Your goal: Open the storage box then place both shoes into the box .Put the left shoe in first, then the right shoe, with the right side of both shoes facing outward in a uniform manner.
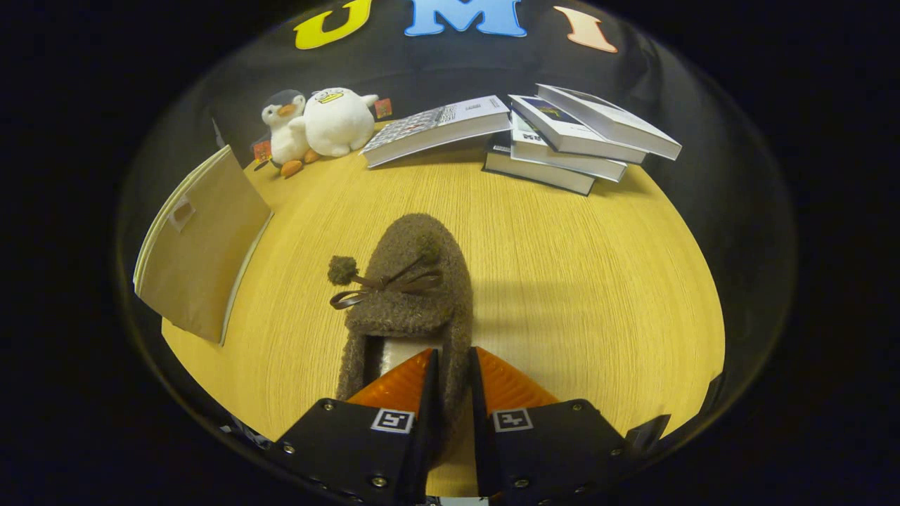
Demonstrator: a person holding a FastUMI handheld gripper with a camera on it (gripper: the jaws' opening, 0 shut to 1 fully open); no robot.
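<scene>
Tongs: my tongs (453, 355) pinch the side wall of the fuzzy brown slipper (411, 281).
Slipper: on the yellow wooden surface (576, 281).

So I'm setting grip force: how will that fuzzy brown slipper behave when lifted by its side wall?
The slipper looks soft and fleecy, so its wall probably squashes between the tool fingers. Pinched at the collar, the toe will likely droop. Probably light, and the fuzzy pile should resist slipping.

The hand-held gripper (453, 362) points forward and slightly down, its two fingers (404, 383) drawn close together, pinching the right side wall of a fuzzy brown slipper (415, 288) between them, one finger inside its opening.
</scene>
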